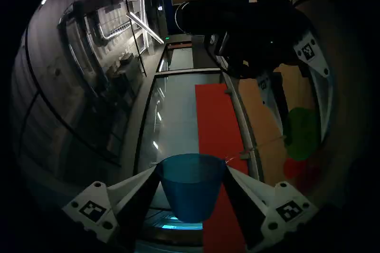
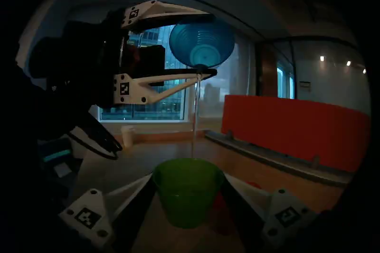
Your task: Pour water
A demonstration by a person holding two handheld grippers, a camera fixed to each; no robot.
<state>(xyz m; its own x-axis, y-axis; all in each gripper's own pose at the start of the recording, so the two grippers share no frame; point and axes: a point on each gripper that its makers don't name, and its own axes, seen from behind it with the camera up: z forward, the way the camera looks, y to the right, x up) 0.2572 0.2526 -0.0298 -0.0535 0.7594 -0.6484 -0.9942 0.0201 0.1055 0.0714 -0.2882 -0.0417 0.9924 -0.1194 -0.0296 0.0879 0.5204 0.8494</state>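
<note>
Pour under way: left tongs (image 1: 190, 179) clamp the tipped blue plastic cup (image 2: 202, 43) at 12 o'clock, water stream (image 2: 195, 115) entering the green plastic cup (image 2: 187, 193) clamped by right tongs (image 2: 188, 184) at 6 o'clock; next likely needs steady alignment.

translucent blue plastic cup (image 2: 202, 44): plain blue
translucent green plastic cup (image 2: 187, 191): plain green
flat red panel (image 2: 294, 127): solid red
wooden counter (image 2: 266, 172): tan-brown
square marker tags (image 2: 89, 217): black-and-white blocks on white

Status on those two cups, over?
Left gripper shut on blue cup, tipped. Right gripper shut on green cup. Water stream falling into it. Nothing between them.
</note>
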